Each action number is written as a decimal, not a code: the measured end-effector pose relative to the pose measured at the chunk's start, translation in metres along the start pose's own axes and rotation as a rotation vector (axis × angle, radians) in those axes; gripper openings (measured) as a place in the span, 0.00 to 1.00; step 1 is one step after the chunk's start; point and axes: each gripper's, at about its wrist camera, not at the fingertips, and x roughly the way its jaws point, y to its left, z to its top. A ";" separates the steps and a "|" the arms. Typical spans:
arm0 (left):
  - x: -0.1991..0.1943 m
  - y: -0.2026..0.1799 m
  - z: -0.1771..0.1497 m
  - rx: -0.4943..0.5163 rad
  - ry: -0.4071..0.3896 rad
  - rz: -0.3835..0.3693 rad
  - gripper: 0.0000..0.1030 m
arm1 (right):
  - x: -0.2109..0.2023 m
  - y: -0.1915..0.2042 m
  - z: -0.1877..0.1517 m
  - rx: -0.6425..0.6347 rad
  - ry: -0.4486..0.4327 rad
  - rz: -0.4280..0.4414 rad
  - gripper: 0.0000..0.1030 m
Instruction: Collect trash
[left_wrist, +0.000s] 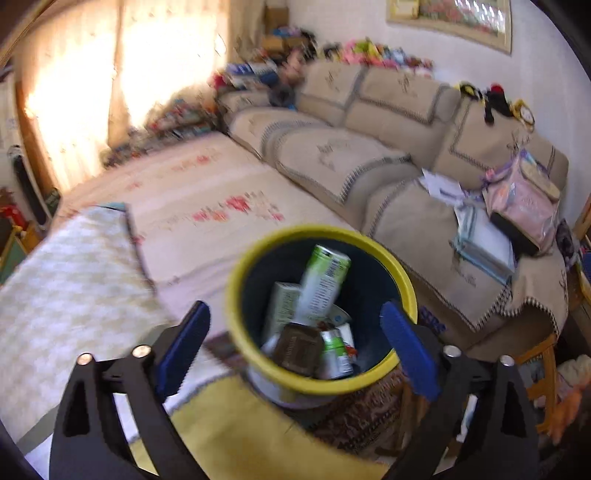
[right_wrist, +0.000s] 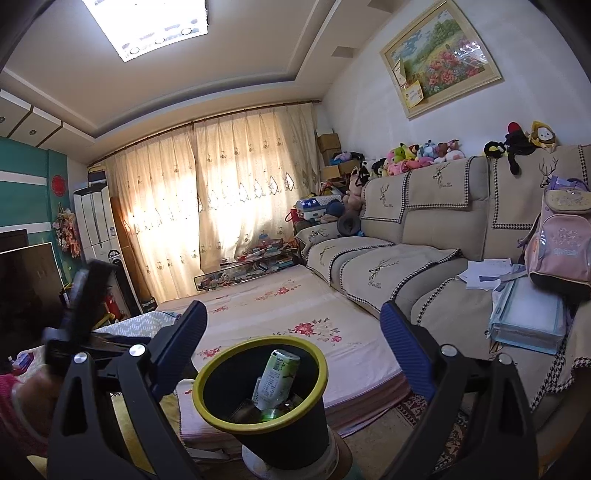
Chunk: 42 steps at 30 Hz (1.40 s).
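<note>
Round, dark bin (left_wrist: 369, 384) with glossy yellow rim, beside the flowered mattress (left_wrist: 207, 192), holding a tall carton (left_wrist: 325, 280) and crumpled wrappers. Left gripper (left_wrist: 295, 347) and right gripper (right_wrist: 293, 349): ribbed blue fingers (left_wrist: 184, 347) spread wide, empty.

No wording can be read in either view. The green-and-white carton (left_wrist: 325, 284) in the yellow-rimmed bin (left_wrist: 236, 295) carries a barcode and fine print, too blurred to make out. The embroidered script on the sofa covers (right_wrist: 376, 284) and the pink backpack (right_wrist: 561, 251) is too small.
</note>
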 end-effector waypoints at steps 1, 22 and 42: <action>-0.016 0.004 -0.004 -0.005 -0.027 0.027 0.95 | -0.001 0.003 -0.001 -0.001 0.001 0.007 0.88; -0.372 0.112 -0.204 -0.434 -0.346 0.686 0.95 | -0.039 0.126 -0.001 -0.170 0.112 0.306 0.93; -0.409 0.088 -0.258 -0.466 -0.351 0.792 0.95 | -0.062 0.152 0.005 -0.279 0.224 0.342 0.93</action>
